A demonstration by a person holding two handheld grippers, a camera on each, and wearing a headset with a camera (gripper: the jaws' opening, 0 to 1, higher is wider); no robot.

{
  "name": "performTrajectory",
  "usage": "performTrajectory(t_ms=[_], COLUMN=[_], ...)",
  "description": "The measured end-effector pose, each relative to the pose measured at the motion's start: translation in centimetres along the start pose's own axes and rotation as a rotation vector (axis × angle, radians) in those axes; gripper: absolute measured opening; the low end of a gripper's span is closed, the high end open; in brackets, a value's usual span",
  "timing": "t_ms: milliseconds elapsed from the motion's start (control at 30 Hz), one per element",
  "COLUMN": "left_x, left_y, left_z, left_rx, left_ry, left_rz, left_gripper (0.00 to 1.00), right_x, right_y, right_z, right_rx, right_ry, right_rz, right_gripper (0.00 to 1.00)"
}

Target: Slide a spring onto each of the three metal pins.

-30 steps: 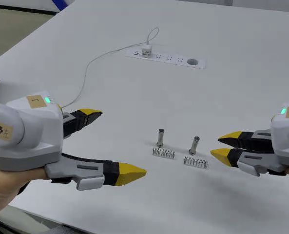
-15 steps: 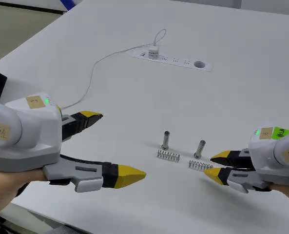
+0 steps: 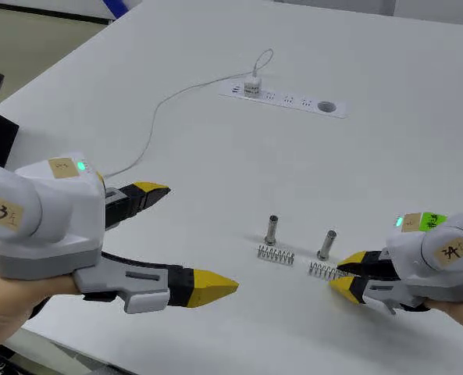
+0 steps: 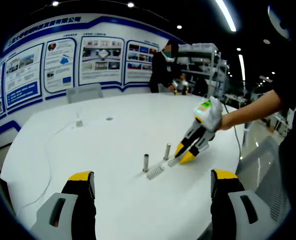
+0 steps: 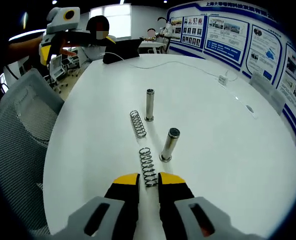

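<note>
Right gripper [image 3: 342, 270] has reached the spring [image 3: 322, 270] (its end hidden).

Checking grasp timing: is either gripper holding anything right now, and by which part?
Left gripper is open, empty. Right gripper has its jaws around the near end of one spring; whether they pinch it cannot be told.
</note>
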State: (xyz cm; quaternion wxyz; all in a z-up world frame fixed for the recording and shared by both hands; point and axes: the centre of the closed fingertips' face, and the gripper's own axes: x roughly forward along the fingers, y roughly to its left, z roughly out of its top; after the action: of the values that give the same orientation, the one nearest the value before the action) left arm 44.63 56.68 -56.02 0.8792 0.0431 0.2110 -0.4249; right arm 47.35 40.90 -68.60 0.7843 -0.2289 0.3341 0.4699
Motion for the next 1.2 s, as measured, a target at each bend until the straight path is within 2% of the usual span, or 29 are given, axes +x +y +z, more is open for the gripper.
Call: performTrajectory(t_ms=[67,267,600,700,867,1067,1200], left_x=[0.1,0.1,0.1,0.1,0.5,2.1,3.2], left_y=[-0.1,-0.2,-1.0,-1.2,-1.6,-3.3,-4.6], left_z=[0.0,0.2,0.2,0.5,1.0,2.2,2.8], left_rx=[0.000,0.005,0.029,0.036,0.059,0.106,0.131], left_ry=[0.003,0.002,0.010,0.004,0.001,-0.006,-0.011], left_rz=[-0.003,-0.006,-0.019,-0.019,-0.017,-0.064,-0.102], left_gripper=[0.99,0.99,0.96,0.95,0.94,0.90,0.86], right_x=[0.0,0.0,-0.6,-1.3,-3.6,-6.8,-8.2], right_y=[0.2,0.3,0.9,1.1,1.3,1.7,2.1], right_z=[-0.3,-0.2,0.1,0.4,1.6,4.4,5.9], right_rx=[-0.012,0.009,0.024,0.017,-0.014,-0.057,-0.094], right_ry=[0.009,-0.011,-0.029,-0.035,-0.062,-0.110,-0.126], right_rz=[0.004,0.013,0.013,0.010,0.015,0.024,0.030], right_gripper=[0.15,0.12,0.11,0.11,0.11,0.11,0.11])
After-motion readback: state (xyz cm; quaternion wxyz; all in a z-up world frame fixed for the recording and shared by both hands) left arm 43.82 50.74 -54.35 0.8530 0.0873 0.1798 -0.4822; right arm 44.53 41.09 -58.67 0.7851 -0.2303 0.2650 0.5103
